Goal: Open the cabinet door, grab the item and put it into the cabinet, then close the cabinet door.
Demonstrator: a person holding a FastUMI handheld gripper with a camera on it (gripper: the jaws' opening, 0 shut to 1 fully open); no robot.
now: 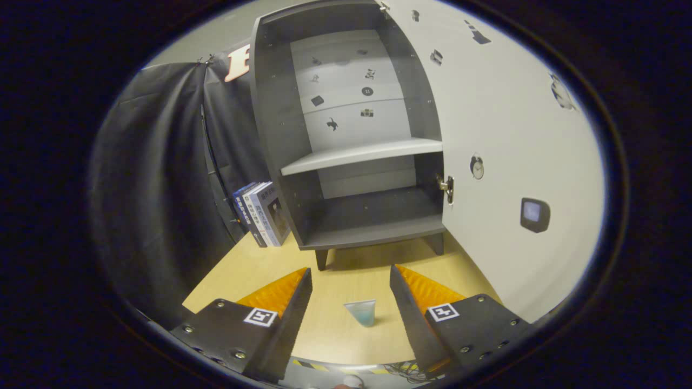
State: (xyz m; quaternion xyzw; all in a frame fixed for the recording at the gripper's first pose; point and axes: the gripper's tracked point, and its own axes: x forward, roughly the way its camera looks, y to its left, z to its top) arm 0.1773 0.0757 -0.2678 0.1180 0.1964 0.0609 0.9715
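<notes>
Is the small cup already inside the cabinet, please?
No, the cup stands on the table between the open gripper fingers, outside the cabinet.

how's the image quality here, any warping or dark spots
Gripper view: strong fisheye bend, so the cabinet sides and open door bow outward; the lower compartment sits in shadow while the door is evenly lit without glare; the small cup between the open gripper fingers is sharp.
</notes>
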